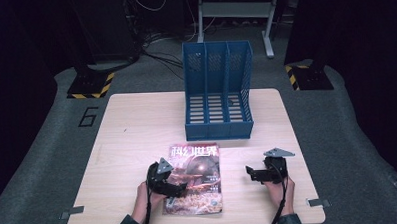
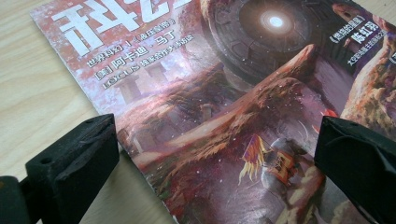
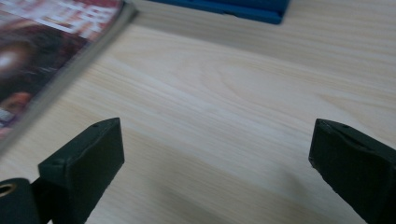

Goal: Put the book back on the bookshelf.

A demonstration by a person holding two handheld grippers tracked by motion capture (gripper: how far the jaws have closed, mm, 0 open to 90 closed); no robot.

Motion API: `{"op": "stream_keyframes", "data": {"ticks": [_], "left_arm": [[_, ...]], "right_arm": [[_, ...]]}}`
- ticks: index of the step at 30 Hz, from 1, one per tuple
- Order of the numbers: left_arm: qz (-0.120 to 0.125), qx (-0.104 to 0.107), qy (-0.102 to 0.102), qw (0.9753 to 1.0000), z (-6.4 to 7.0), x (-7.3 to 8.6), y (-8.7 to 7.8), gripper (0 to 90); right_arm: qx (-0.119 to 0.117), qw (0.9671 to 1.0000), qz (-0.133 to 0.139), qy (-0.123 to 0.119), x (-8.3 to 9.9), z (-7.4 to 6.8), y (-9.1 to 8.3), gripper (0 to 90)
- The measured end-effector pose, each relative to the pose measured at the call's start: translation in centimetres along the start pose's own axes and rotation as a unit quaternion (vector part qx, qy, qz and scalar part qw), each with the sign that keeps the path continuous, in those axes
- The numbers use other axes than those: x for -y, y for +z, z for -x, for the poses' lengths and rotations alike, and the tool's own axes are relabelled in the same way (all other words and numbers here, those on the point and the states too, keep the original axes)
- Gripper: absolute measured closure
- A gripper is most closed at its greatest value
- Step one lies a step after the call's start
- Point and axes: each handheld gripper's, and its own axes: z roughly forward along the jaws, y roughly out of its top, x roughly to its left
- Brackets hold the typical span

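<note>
1. My left gripper (image 1: 175,189) hangs over the left edge of the science-fiction magazine (image 1: 194,178), jaws spread wide with nothing between them. In the left gripper view one jaw sits over bare wood just off the cover's edge and the other over the cover art (image 2: 261,116).
2. My right gripper (image 1: 250,172) is just as wide and empty, low over the table (image 1: 127,129) to the right of the magazine and apart from it. Its own view has the magazine's edge (image 3: 70,60) off to one side.
3. The magazine lies flat, cover up, near the front edge of the table, centred, with its title end toward the blue file rack (image 1: 217,91) at the back edge.
4. The step in hand, as I judge it, is getting a hold on the magazine's left edge. To do it well I should bring the outer jaw down to the wood, slide it under the edge, and close only once the edge is well inside; a thin glossy cover may slip or curl if I pinch only the top sheets.
5. The right gripper could steady or lift the opposite edge.
6. Count: one magazine, one rack with three upright slots, all empty, two grippers, one table.
</note>
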Motion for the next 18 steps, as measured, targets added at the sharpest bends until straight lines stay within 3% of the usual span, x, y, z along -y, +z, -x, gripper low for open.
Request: {"op": "stream_keyframes", "data": {"ticks": [2, 5, 7, 12, 16, 18], "left_arm": [[-0.002, 0.003, -0.004, 1.0, 0.2, -0.1, 0.1, 0.1], [0.001, -0.01, -0.01, 0.9999, 1.1, -0.5, 0.6, 0.1], [0.002, -0.01, -0.013, 0.9999, 2.0, -0.7, 0.9, 0.1], [0.006, -0.007, -0.009, 0.9999, 3.4, -1.1, 1.5, 0.2], [0.012, 0.003, -0.018, 0.9998, 3.3, -1.1, 1.3, 2.8], [0.023, -0.02, -0.02, 0.9993, 2.3, -1.0, 0.7, 2.0]], "right_arm": [[-0.016, 0.9999, 0.003, -0.001, -0.4, -1.1, -0.2, 3.6], [-0.029, 0.9995, -0.004, -0.009, -0.8, -2.3, 0.1, 4.0], [-0.044, 0.9986, -0.023, -0.02, -1.3, -4.0, 0.8, 4.3], [-0.061, 0.9963, -0.049, -0.035, -1.8, -5.9, 2.1, 7.0], [-0.07, 0.9948, -0.064, -0.038, -2.0, -6.6, 2.9, 7.7], [-0.071, 0.9937, -0.075, -0.045, -2.2, -7.0, 3.4, 8.5]]}}
